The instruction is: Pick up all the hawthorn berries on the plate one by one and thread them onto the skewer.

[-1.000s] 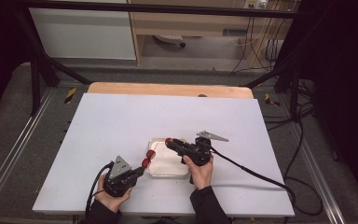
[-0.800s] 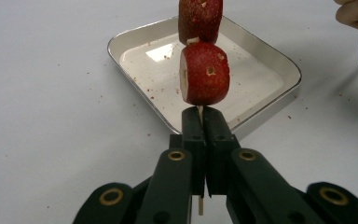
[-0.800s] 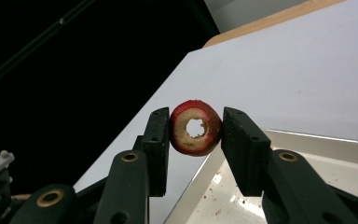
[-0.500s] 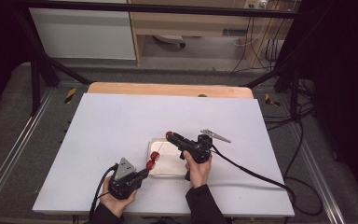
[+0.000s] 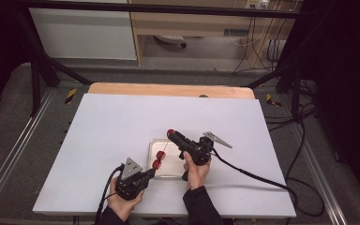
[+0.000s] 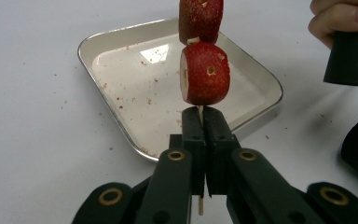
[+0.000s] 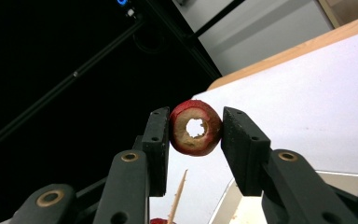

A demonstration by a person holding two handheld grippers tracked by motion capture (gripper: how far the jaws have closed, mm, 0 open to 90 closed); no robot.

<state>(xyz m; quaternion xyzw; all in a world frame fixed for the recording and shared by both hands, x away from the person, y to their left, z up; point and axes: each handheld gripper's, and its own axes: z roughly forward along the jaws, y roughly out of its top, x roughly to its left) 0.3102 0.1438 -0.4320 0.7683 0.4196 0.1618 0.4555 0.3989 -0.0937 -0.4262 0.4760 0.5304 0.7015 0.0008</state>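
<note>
My left gripper [image 6: 200,122] [image 5: 149,173] is shut on a thin wooden skewer [image 6: 199,110] that carries two red cored fruits [image 6: 204,73] [image 5: 158,159], held over a shallow metal tray [image 6: 121,84] [image 5: 153,146]. My right gripper [image 7: 196,133] [image 5: 173,135] is shut on a third red fruit with a hole through its core [image 7: 196,127] [image 5: 170,133], lifted above the tray's far edge. The skewer's pointed tip [image 7: 179,189] rises just below that fruit, apart from it.
The tray sits on a white table top [image 5: 122,122] with a wooden strip [image 5: 168,90] at its far edge. Red crumbs dot the tray and the table near it. Cables trail from both grippers toward the near and right edges.
The left gripper with the skewer has shifted a little toward the near edge and to the right. The right gripper has kept its place with the fruit.
</note>
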